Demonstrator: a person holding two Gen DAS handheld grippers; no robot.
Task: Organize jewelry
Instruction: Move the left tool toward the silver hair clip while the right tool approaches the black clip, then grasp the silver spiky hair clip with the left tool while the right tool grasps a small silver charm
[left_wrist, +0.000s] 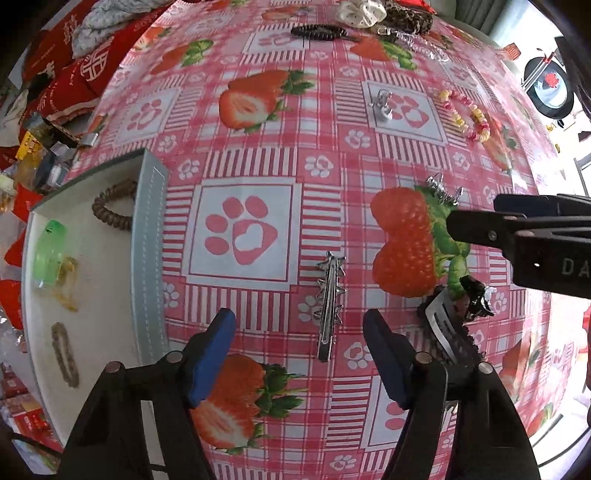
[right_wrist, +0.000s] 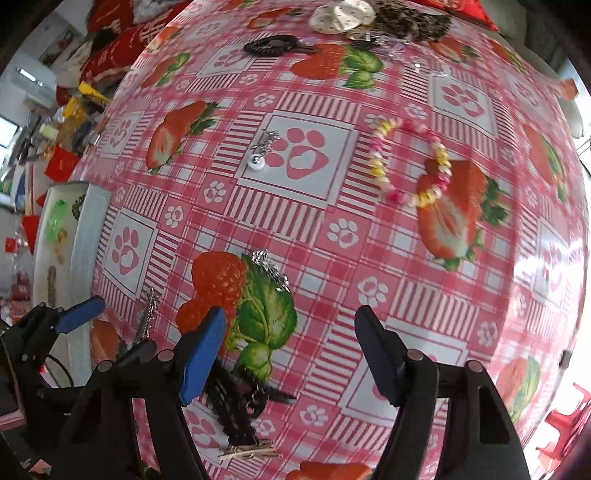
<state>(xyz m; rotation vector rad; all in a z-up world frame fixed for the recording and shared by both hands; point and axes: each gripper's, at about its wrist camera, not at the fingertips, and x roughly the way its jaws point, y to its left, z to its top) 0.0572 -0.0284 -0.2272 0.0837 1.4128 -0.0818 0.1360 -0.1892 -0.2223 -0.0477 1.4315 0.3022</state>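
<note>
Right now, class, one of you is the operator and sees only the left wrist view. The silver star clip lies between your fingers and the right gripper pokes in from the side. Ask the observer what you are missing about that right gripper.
Operator: Is my right gripper open?
Observer: Yes. The right gripper has its jaws wide apart, with nothing between the pads.
Operator: What lies near it that I can't see?
Observer: A small bundle of thin gold pins lies next to the black lace clip, at the bottom of the right wrist view.
Operator: The right gripper hides part of the silver chain from me. Is it touching it?
Observer: No. The silver chain lies apart from its fingers, further up the view.
</note>
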